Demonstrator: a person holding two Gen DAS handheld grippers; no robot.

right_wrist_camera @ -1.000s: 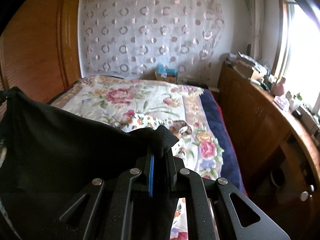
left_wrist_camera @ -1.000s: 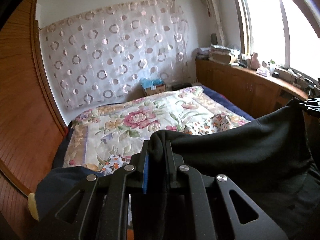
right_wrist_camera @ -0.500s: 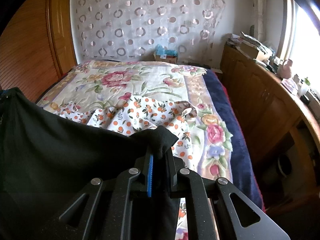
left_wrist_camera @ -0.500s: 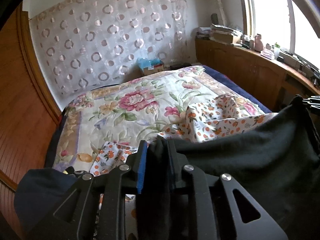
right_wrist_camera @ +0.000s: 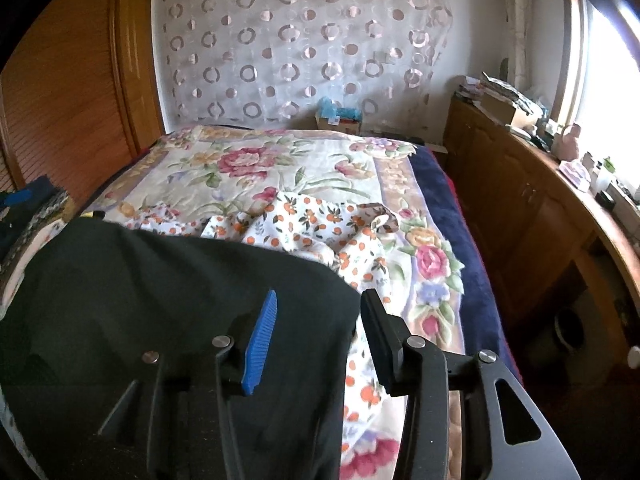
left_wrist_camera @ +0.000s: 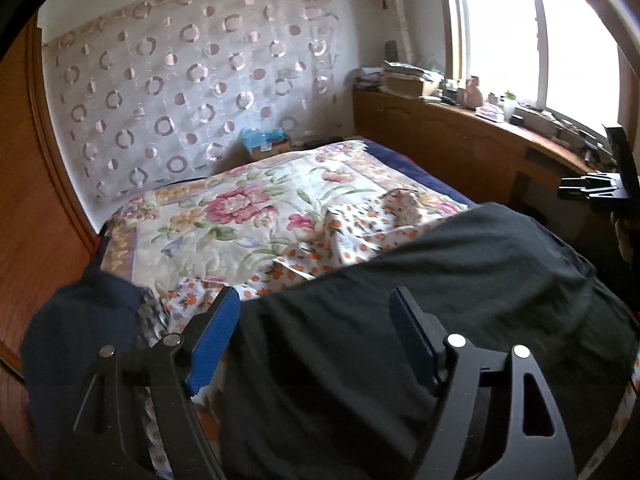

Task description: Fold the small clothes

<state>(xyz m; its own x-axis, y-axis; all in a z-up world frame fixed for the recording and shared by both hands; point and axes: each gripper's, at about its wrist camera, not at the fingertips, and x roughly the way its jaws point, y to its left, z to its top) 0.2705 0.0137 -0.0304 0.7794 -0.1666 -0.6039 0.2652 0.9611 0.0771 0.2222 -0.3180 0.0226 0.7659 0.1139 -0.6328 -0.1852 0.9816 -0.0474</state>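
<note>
A black garment (left_wrist_camera: 420, 300) lies spread over the near part of the bed. My left gripper (left_wrist_camera: 316, 312) hangs over its left edge with its jaws opening; the cloth is below them and the pads do not press it. My right gripper (right_wrist_camera: 320, 308) hangs over the black garment's (right_wrist_camera: 168, 288) right edge, jaws also opening, cloth loose beneath. A white garment with orange print (right_wrist_camera: 320, 224) lies crumpled beyond the black one, also seen as the orange-print garment (left_wrist_camera: 352, 232) in the left wrist view. The right gripper's body (left_wrist_camera: 600, 188) shows at the far right of the left wrist view.
The bed carries a floral quilt (right_wrist_camera: 248, 160) with a navy border (right_wrist_camera: 440, 184). A dark blue cloth (left_wrist_camera: 80, 320) lies at the near left. Wooden cabinets (right_wrist_camera: 520, 208) with clutter run along the window side; a wooden wardrobe (right_wrist_camera: 72, 80) stands left. A box (right_wrist_camera: 336, 118) sits by the curtain.
Both grippers were shut on the black garment's corners and held it up. They moved forward and down, then let go; the garment now lies on the bed.
</note>
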